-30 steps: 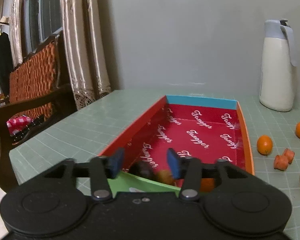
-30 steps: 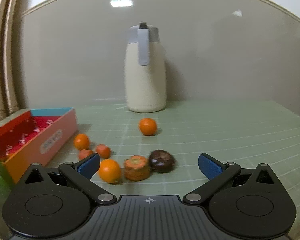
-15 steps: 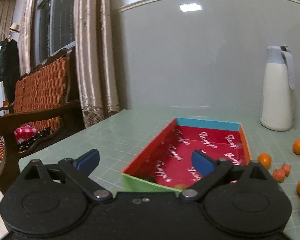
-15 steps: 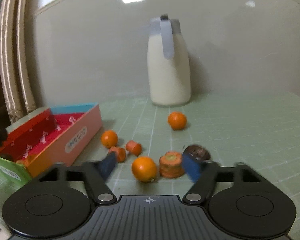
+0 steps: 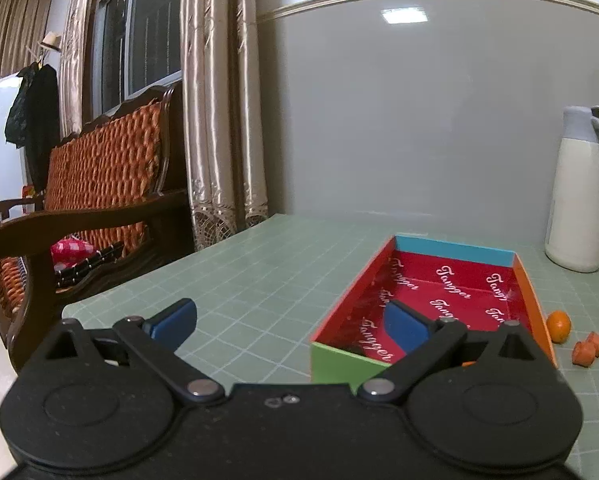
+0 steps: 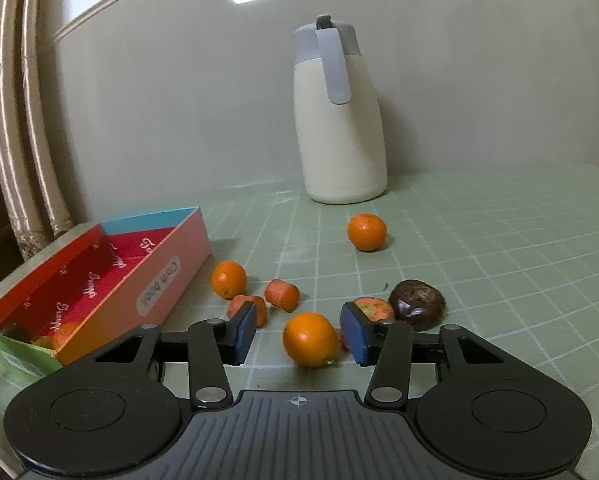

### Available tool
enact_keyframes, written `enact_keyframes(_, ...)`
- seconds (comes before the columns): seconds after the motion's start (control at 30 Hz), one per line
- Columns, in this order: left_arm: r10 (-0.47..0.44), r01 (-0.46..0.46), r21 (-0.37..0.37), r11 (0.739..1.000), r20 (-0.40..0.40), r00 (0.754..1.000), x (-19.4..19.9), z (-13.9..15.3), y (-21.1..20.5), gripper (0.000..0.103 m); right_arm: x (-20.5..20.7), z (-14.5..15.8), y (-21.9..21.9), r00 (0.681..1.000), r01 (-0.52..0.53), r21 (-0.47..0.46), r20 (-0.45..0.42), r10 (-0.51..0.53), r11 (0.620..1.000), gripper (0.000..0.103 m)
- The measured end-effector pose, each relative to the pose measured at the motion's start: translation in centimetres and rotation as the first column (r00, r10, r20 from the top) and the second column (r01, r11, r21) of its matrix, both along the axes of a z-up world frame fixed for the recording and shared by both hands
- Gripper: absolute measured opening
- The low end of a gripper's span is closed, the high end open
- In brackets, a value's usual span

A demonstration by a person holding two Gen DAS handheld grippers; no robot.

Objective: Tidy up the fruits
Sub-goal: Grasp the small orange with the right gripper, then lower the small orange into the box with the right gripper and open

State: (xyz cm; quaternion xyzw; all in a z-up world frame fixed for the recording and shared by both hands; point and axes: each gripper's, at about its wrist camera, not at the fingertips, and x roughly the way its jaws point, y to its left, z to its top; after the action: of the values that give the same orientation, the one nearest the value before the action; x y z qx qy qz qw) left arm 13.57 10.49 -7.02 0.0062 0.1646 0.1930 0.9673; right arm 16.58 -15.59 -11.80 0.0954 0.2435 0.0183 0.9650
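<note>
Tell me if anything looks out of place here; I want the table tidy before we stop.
Yes. Oranges, such as the nearest orange between the right tool's fingers, carrot pieces and a dark round fruit lie scattered on the table outside the red box.

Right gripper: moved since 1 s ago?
Yes. The right gripper went forward and its jaws narrowed around the nearest orange, not yet touching; the jug behind now looms larger.

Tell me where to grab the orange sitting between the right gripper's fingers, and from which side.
Grip the orange across its widest middle, coming in level from the front as the right gripper already does. It is round, so pads on opposite sides hold best. The carrot slice crowds the right pad.
</note>
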Motion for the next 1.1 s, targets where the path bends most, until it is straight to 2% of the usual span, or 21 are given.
enact_keyframes(0.23, 0.008, -0.008, -0.006, 1.0, -0.007, 1.0, -0.2, -0.1, 0.5, 0.095, 0.5, -0.4, 0.7, 1.0, 0.014, -0.034, -0.004, -0.014, 0.999, 0.045)
enact_keyframes(0.5, 0.024, -0.024, -0.005, 1.0, -0.014, 1.0, -0.3, -0.2, 1.0, 0.095, 0.9, -0.5, 1.6, 0.999, 0.017, -0.116, -0.025, -0.02, 0.993, 0.044)
enact_keyframes(0.57, 0.027, -0.027, -0.004, 1.0, -0.018, 0.999, -0.3, -0.3, 1.1, 0.095, 0.8, -0.5, 1.4, 0.999, 0.031, -0.117, -0.025, -0.034, 0.993, 0.031)
enact_keyframes(0.63, 0.029, -0.029, -0.006, 1.0, -0.021, 0.999, -0.3, -0.3, 1.2, 0.095, 0.9, -0.4, 1.1, 0.999, 0.028, -0.105, -0.031, -0.032, 0.994, 0.031)
enact_keyframes(0.73, 0.029, -0.029, -0.011, 1.0, -0.027, 0.999, -0.2, -0.4, 1.3, 0.095, 1.0, -0.6, 1.7, 1.0, 0.012, -0.159, -0.024, -0.016, 0.987, 0.031)
enact_keyframes(0.83, 0.025, -0.025, -0.008, 1.0, -0.028, 0.999, -0.2, -0.4, 1.1, 0.095, 1.2, -0.7, 1.6, 0.999, 0.02, -0.155, -0.032, -0.025, 0.988, 0.032)
enact_keyframes(0.93, 0.024, -0.024, 0.001, 1.0, -0.028, 0.999, -0.2, -0.4, 0.9, 0.095, 1.5, -1.0, 2.0, 0.999, 0.006, -0.219, -0.046, -0.017, 0.976, 0.032)
enact_keyframes(1.0, 0.025, -0.025, -0.004, 1.0, -0.029, 0.999, -0.2, -0.5, 1.0, 0.095, 1.4, -1.0, 1.4, 0.999, 0.015, -0.166, -0.048, -0.023, 0.986, 0.032)
enact_keyframes(1.1, 0.029, -0.029, -0.01, 1.0, -0.029, 0.999, -0.2, -0.5, 1.1, 0.095, 1.3, -0.9, 1.1, 0.999, 0.016, -0.145, -0.046, -0.023, 0.989, 0.032)
